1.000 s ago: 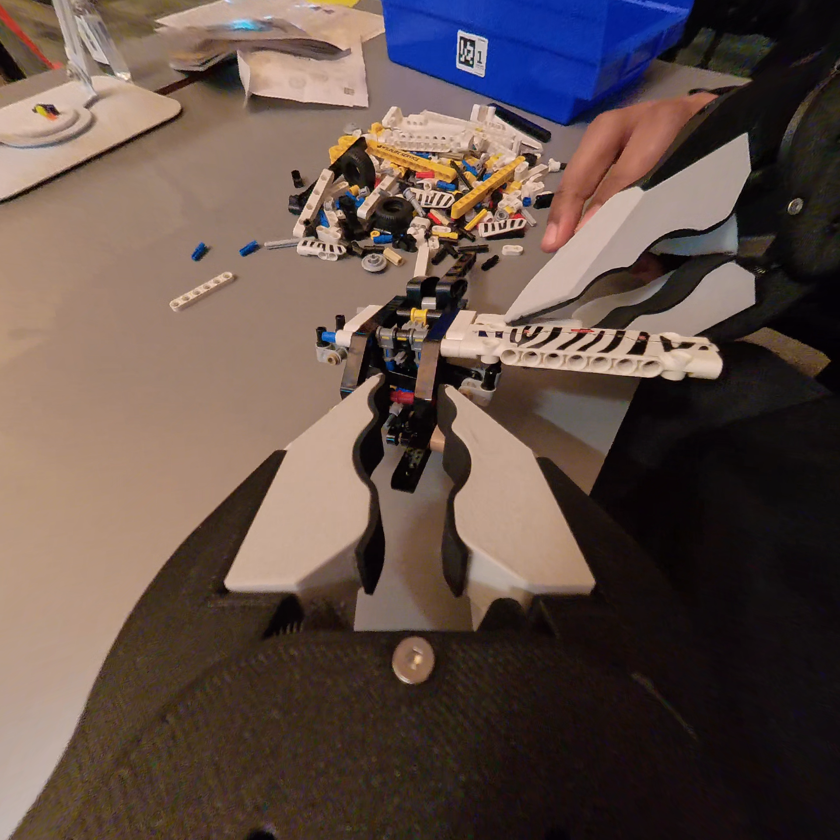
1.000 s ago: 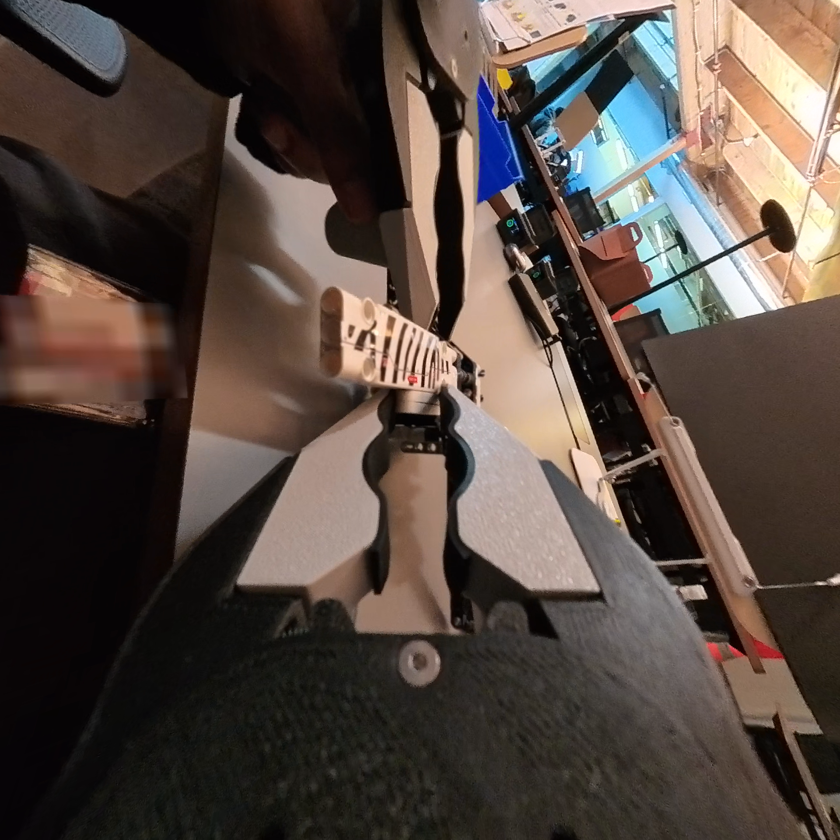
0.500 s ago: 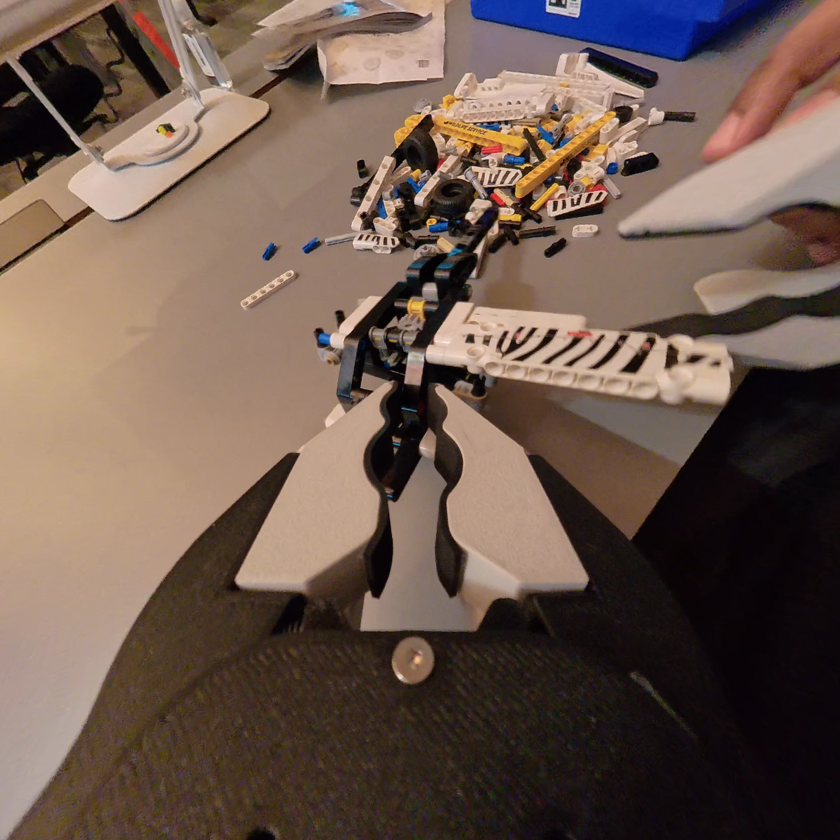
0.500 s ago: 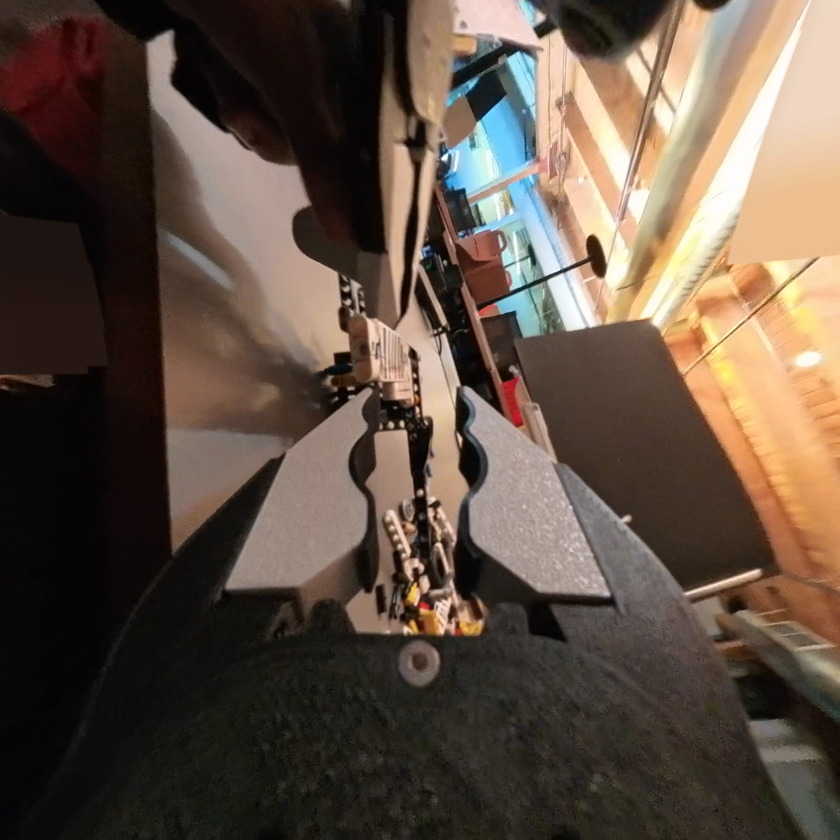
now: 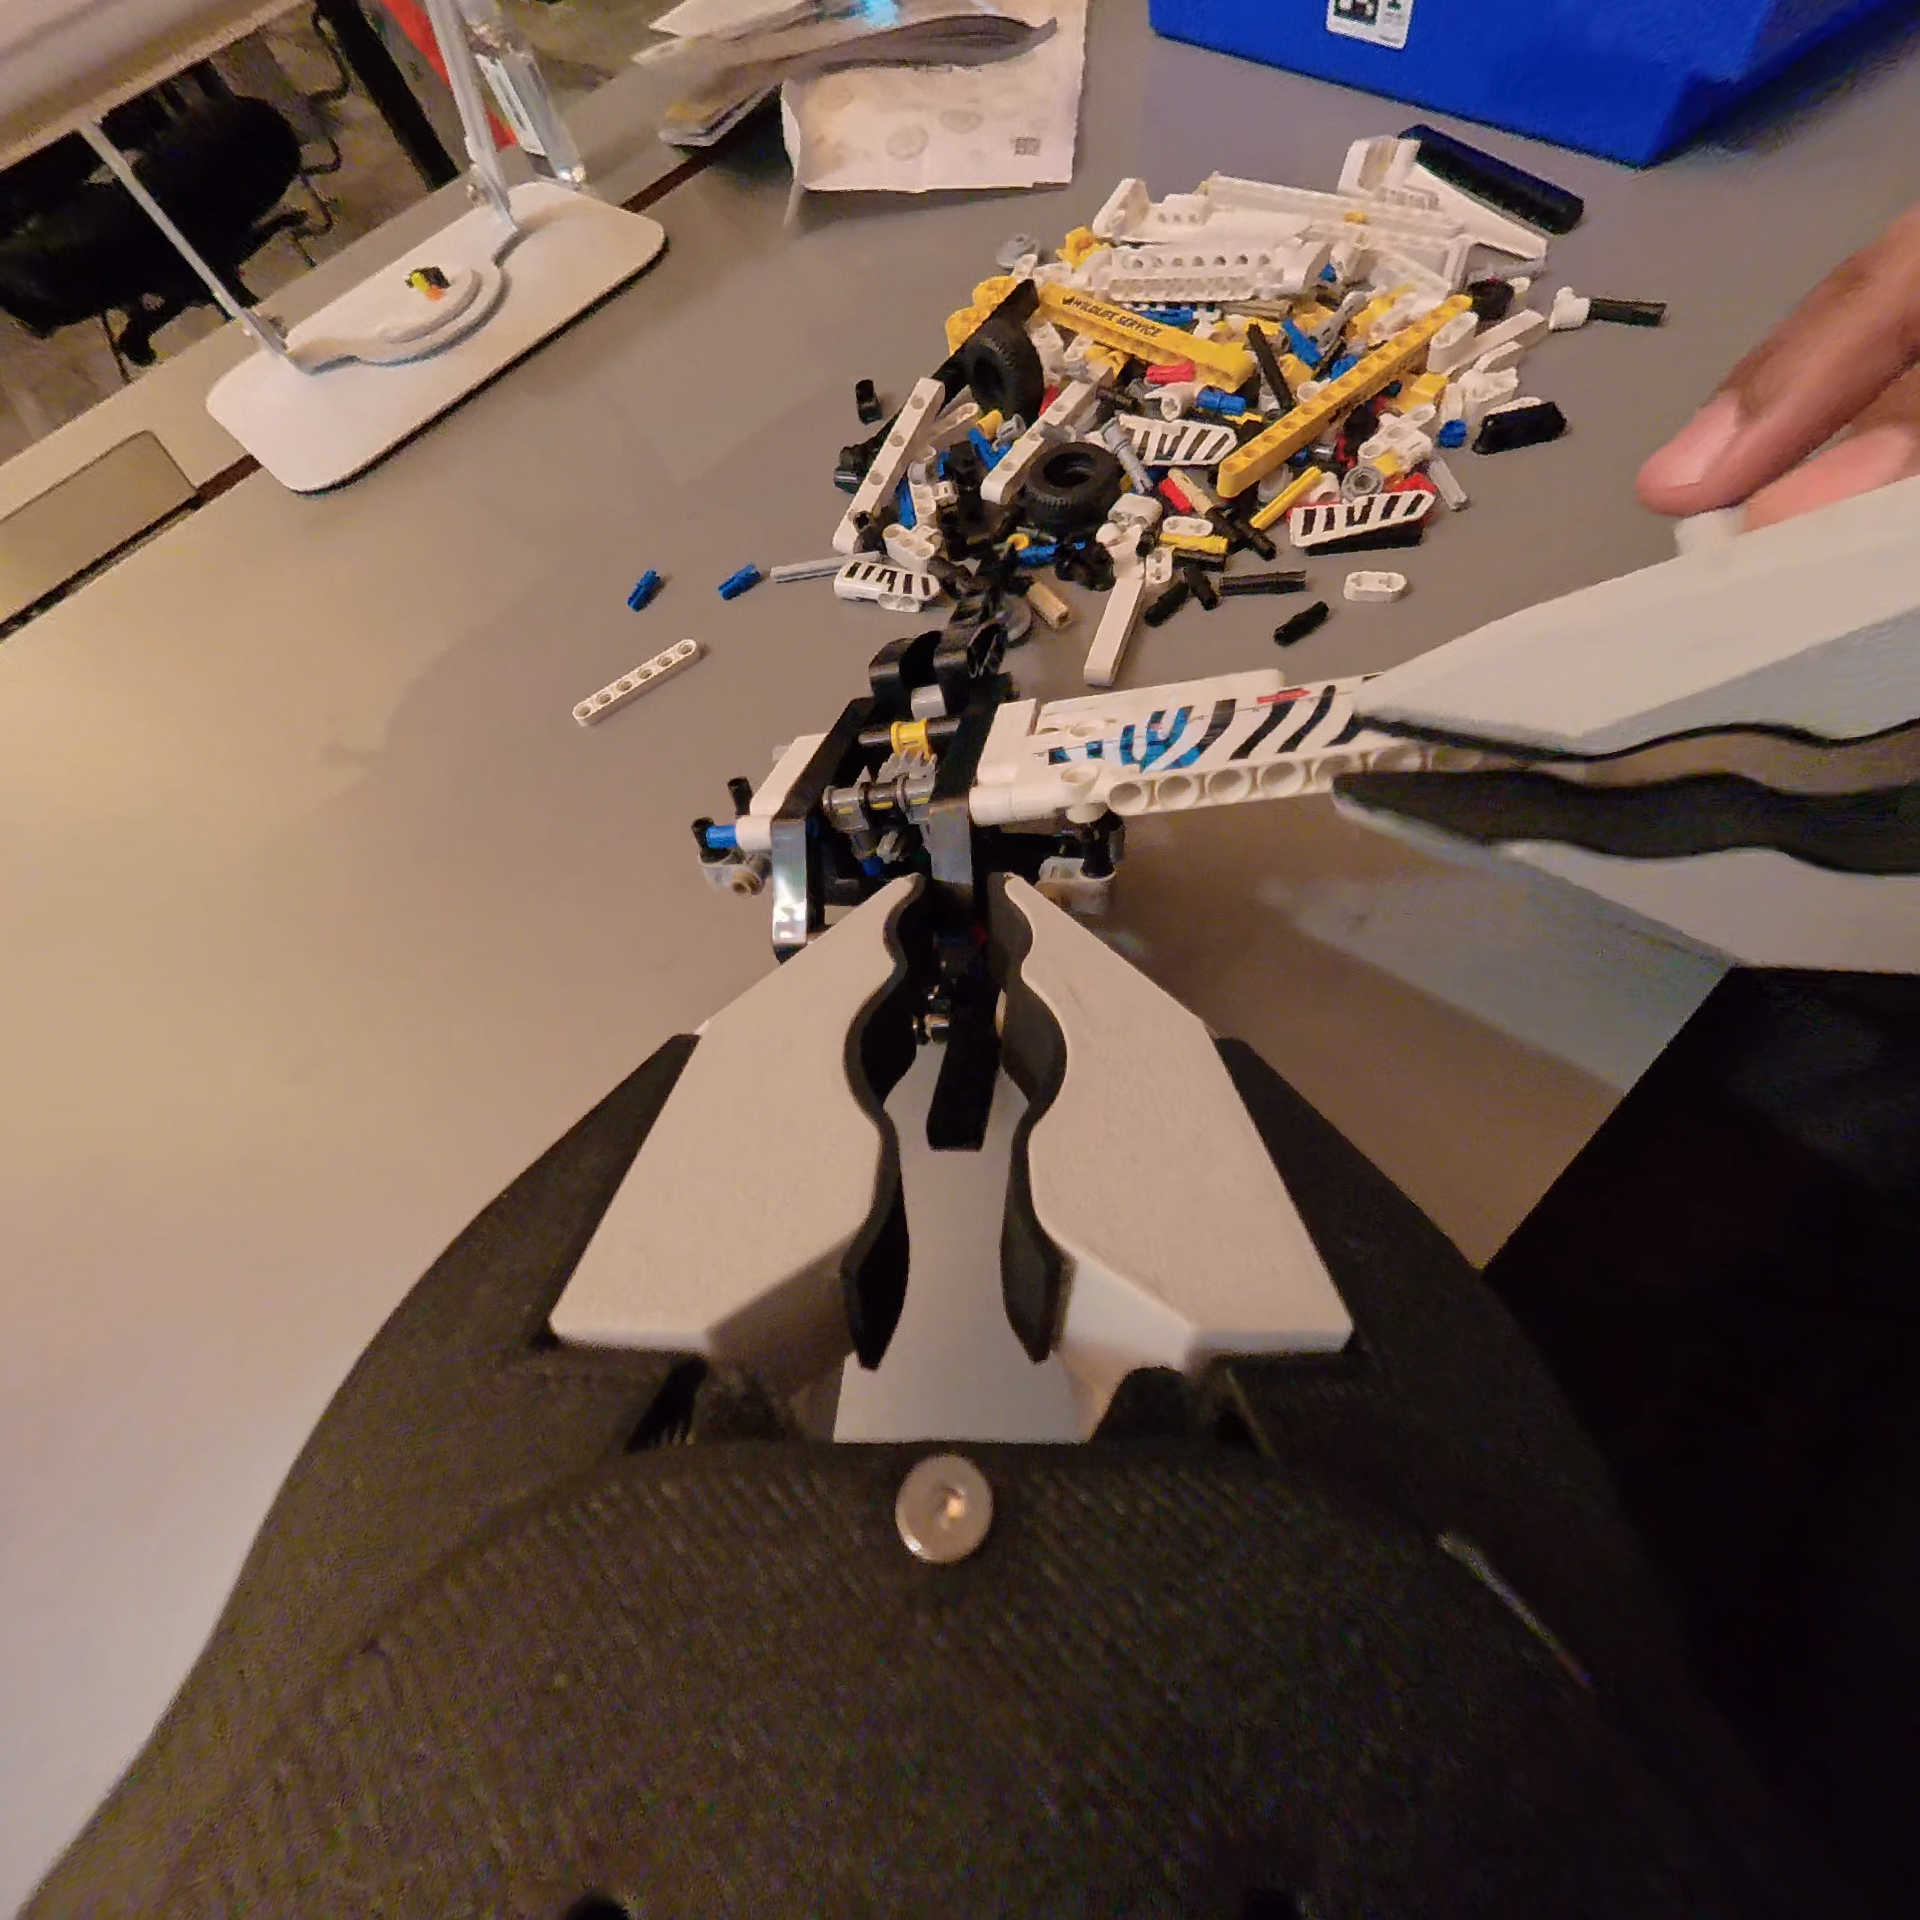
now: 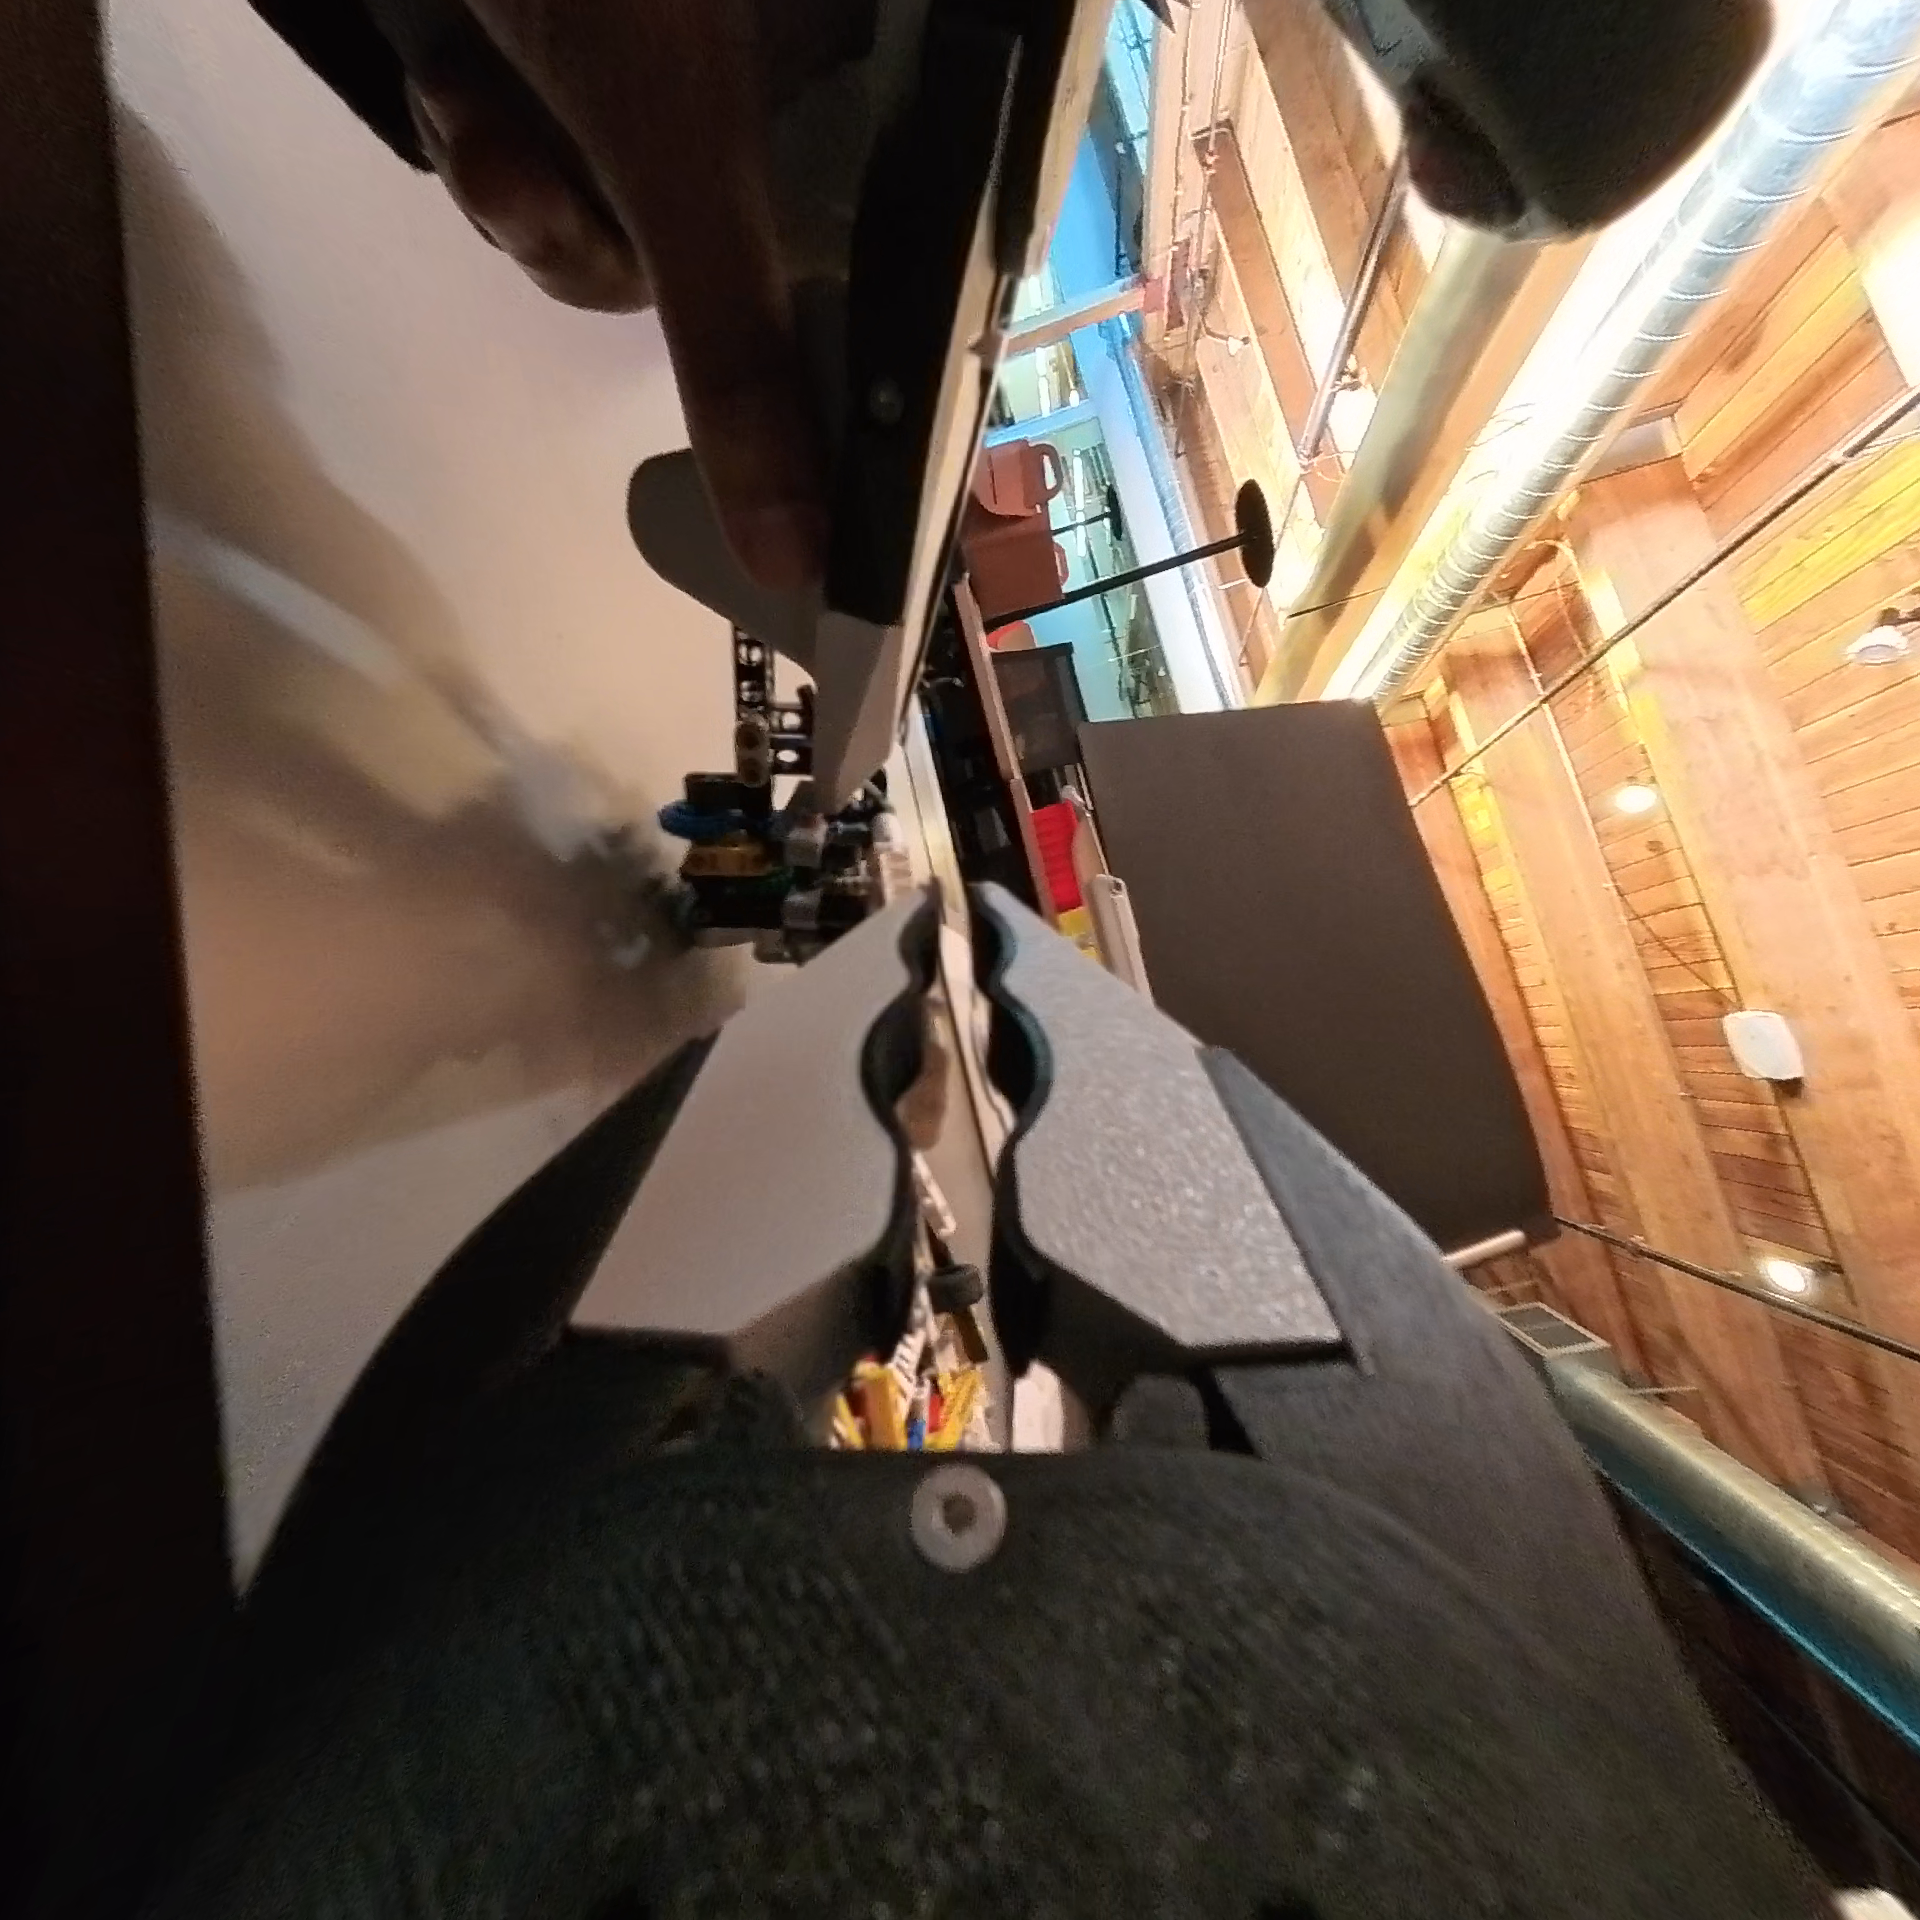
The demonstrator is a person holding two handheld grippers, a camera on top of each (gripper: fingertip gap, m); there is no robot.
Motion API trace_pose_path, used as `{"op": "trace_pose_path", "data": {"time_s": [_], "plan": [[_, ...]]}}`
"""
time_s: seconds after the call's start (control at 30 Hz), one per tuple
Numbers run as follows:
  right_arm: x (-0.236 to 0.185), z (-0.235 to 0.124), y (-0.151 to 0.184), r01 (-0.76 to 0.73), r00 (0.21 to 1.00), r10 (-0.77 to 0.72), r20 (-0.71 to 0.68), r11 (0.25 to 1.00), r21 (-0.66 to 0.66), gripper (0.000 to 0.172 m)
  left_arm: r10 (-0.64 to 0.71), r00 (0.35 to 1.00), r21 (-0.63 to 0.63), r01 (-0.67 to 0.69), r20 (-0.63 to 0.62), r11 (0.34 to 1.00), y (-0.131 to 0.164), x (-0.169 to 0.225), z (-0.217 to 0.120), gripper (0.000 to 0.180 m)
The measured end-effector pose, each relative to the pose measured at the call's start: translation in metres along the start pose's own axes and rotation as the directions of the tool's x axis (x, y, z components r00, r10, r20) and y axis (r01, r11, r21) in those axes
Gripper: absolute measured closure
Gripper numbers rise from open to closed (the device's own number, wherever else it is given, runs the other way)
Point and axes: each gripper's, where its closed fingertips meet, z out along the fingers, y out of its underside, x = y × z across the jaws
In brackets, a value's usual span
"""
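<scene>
brick model gripped by left tool; right tool, earlier open beside it, now clamps its striped beam.

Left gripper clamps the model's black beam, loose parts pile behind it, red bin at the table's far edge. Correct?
Not quite: the bin is blue, as the left wrist view shows. The left gripper does clamp the model's black beam, with the parts pile behind.

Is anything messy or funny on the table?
Yes. The building pieces lie spilled in one jumbled heap on the grey table, not sorted. A white beam and two small blue pins have strayed off to its left. The half-built model looks whole.
</scene>
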Motion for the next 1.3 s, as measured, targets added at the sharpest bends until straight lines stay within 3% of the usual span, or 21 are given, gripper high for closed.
{"op": "trace_pose_path", "data": {"time_s": [0.17, 0.33, 0.67, 0.87, 1.03, 1.13, 1.3], "plan": [[0.005, 0.006, 0.002, 0.045, 0.998, -0.046, -0.035, 0.999, -0.017, 0.171, 0.003, 1.000, -0.010, -0.003, -0.009, 1.000, 0.000, 0.001, -0.001, 0.174], [-0.002, 0.002, 0.008, 0.005, 1.000, -0.005, 0.015, 1.000, -0.030, 0.153, -0.031, 0.999, -0.008, 0.031, -0.019, 0.999, -0.001, -0.001, -0.001, 0.175], [-0.009, -0.001, 0.018, -0.071, 0.995, 0.076, 0.071, 0.995, -0.065, 0.144, -0.025, 1.000, -0.023, 0.025, 0.010, 0.999, -0.001, -0.008, 0.003, 0.175], [-0.013, 0.006, 0.033, -0.040, 0.997, 0.047, 0.057, 0.992, -0.121, 0.156, -0.035, 0.999, -0.021, 0.035, -0.013, 0.999, -0.001, -0.008, 0.003, 0.175], [-0.010, 0.012, 0.025, -0.033, 0.998, 0.038, 0.056, 0.996, -0.083, 0.166, -0.054, 0.998, -0.028, 0.053, -0.036, 0.998, 0.000, -0.011, 0.002, 0.173], [-0.012, 0.015, 0.018, 0.015, 0.998, -0.011, 0.056, 0.998, -0.058, 0.167, -0.053, 0.998, -0.012, 0.053, 0.031, 0.999, -0.003, -0.023, 0.003, 0.157], [-0.008, 0.020, 0.014, -0.073, 0.995, 0.077, 0.057, 0.995, -0.072, 0.167, -0.042, 0.998, -0.037, 0.043, 0.039, 0.998, 0.002, -0.022, 0.009, 0.170]]}}
